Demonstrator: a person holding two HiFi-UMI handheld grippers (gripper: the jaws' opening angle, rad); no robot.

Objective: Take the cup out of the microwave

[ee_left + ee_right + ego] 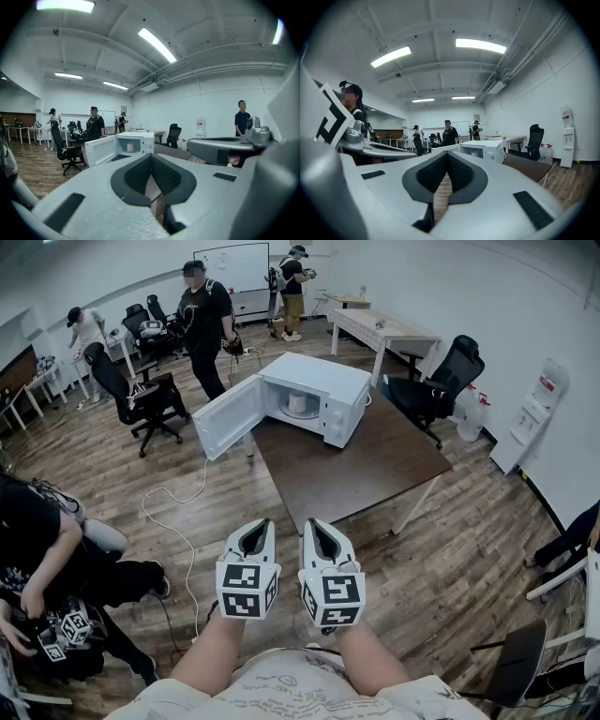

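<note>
Grippers, two: left hand-held gripper [258,526] and right hand-held gripper [315,525], side by side low in the head view, over the wooden plank floor [450,559] just short of the bench's near corner. Well apart from the microwave. Jaws of each pressed together at the tips. Hold nothing. One black-and-white marker cube [247,589] on each.

One white boxy microwave [319,390], standing at the far end of one dark brown rectangular bench [356,470]. One door [228,416], swung wide open to the left. Inside the cavity, one pale cylindrical cup [298,404], upright, touched by neither gripper. Shows in the left gripper view too, small, behind the open door.

One white cable [169,517] trailing over the floor left of the bench. Three people [204,320] on their feet beyond the microwave. One black office chair [436,381] right of the bench, another left of the open door.
</note>
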